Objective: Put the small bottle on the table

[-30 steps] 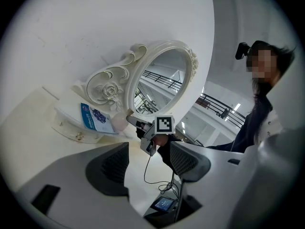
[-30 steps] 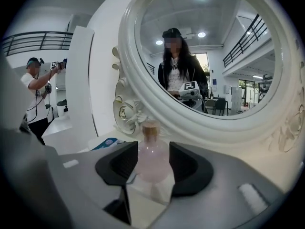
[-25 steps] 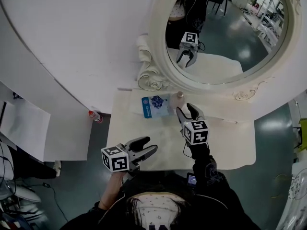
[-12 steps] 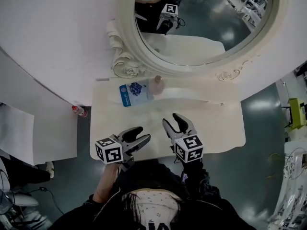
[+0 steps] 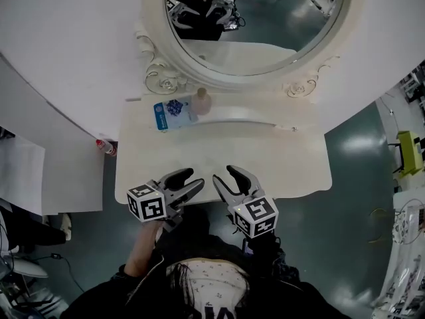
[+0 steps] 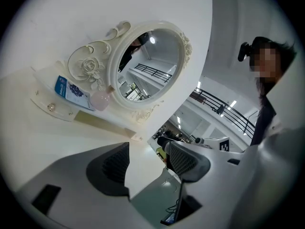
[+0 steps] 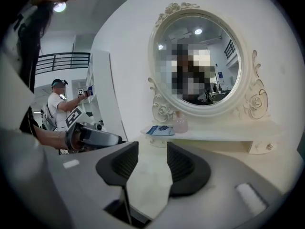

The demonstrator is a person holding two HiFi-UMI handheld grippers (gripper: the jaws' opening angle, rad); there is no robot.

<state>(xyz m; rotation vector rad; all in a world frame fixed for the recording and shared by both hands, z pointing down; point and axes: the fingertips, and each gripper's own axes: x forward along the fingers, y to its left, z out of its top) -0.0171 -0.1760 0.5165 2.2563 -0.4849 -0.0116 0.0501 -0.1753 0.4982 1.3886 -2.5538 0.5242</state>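
Observation:
The small pink bottle [image 5: 201,102] stands upright on the raised shelf [image 5: 252,113] of the cream dressing table [image 5: 265,151], just under the oval mirror [image 5: 252,18]. It also shows as the pale pink bottle [image 6: 100,100] in the left gripper view and the bottle [image 7: 180,123] in the right gripper view. My left gripper [image 5: 192,180] and right gripper [image 5: 226,175] hover side by side over the table's near edge, far from the bottle. Both are open with nothing between the jaws, as the left gripper [image 6: 147,159] and right gripper [image 7: 152,161] views confirm.
A blue printed packet [image 5: 170,114] lies on the shelf just left of the bottle. A small red-capped thing [image 5: 106,146] sits on the floor by the table's left side. White wall panels stand to the left. Another person [image 7: 59,106] stands in the background.
My right gripper has drawn back from the shelf near the bottle to the table's near edge, empty. The bottle stays on the shelf. The left gripper has barely moved.

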